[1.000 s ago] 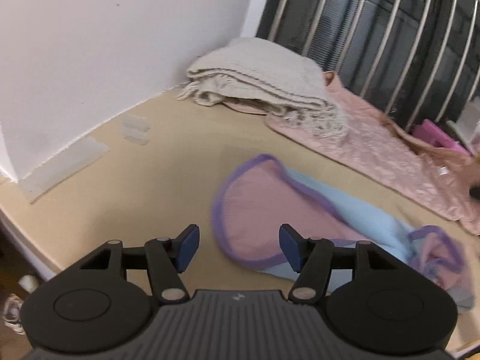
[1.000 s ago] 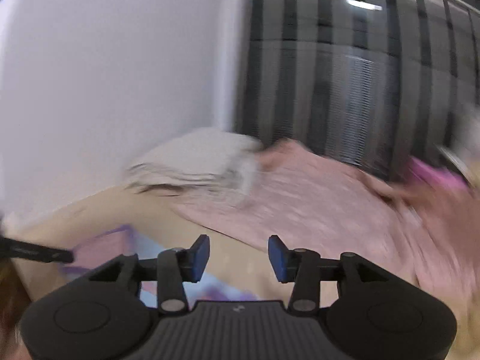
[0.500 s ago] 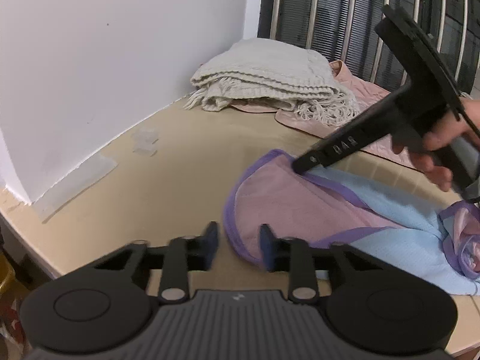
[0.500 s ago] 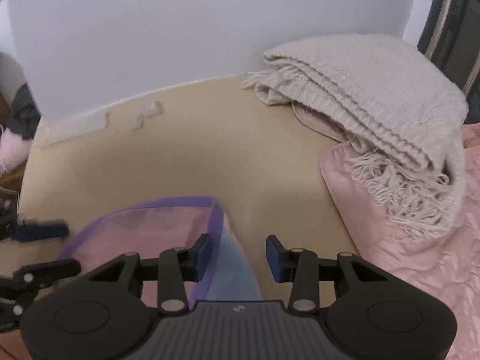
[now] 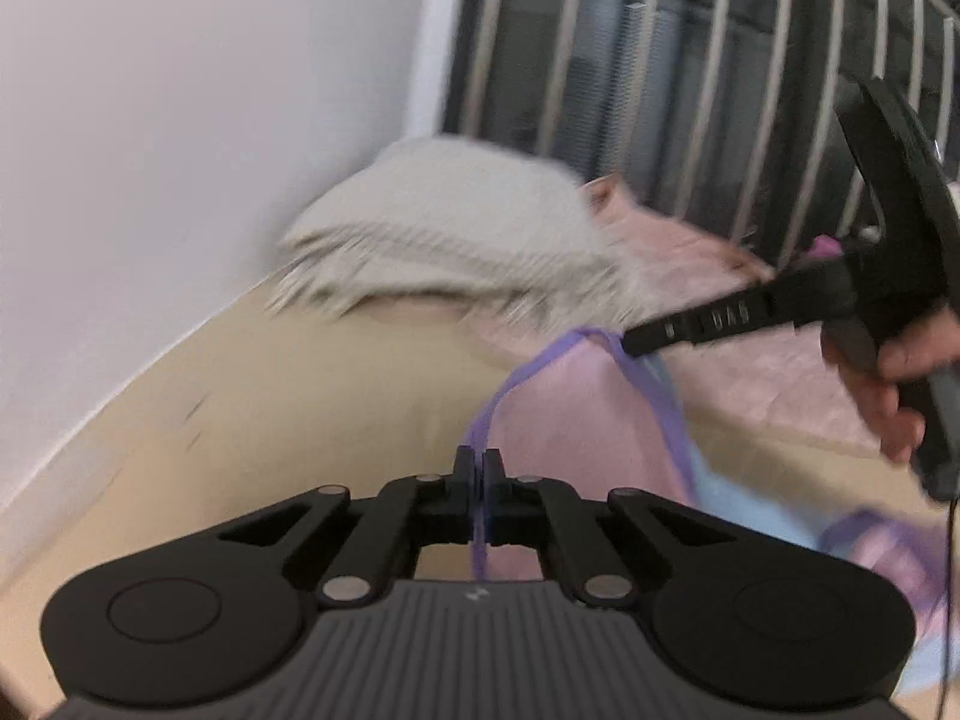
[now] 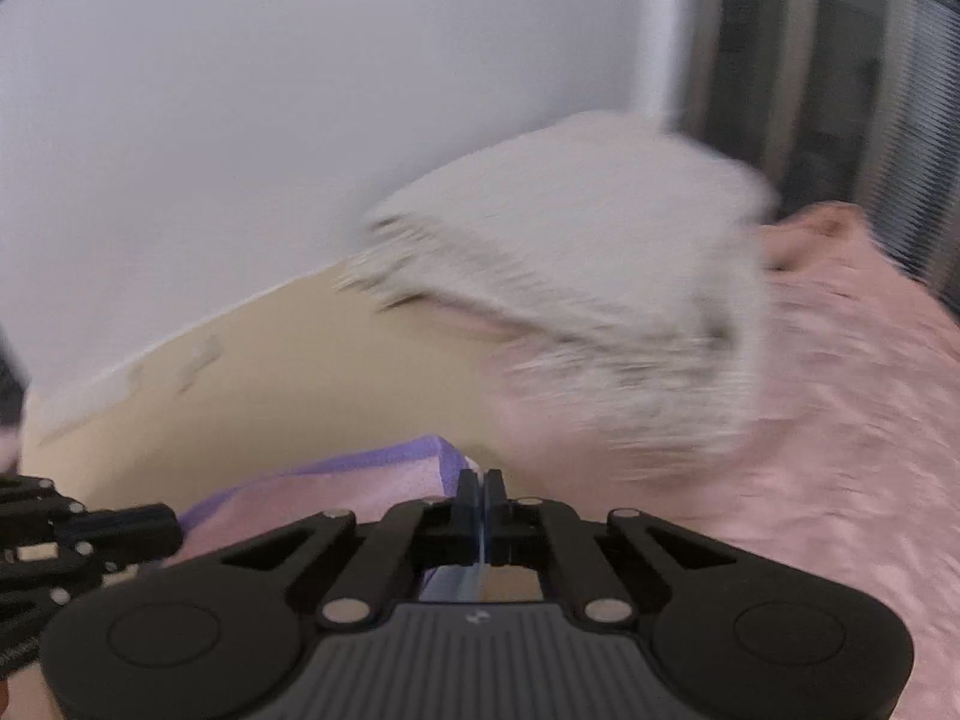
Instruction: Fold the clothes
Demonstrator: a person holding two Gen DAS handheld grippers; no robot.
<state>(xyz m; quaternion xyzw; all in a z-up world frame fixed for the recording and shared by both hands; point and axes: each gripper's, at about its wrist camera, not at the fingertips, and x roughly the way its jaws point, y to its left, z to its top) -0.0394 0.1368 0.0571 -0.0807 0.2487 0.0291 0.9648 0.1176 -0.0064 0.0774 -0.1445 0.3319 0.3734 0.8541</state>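
Both the left tool (image 5: 478, 480) and right tool (image 6: 478, 501) are clenched on the purple-trimmed garment (image 5: 564, 420) hem (thin bites); a tug toward the knit blanket (image 5: 456, 240) could slip either.

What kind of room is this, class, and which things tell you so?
Probably a home bedroom: a folded knitted blanket on a pink quilted cover, and a barred window by a plain white wall.

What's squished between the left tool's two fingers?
The pink cloth's purple edge is pinched inside the left tool, seen in the left wrist view.
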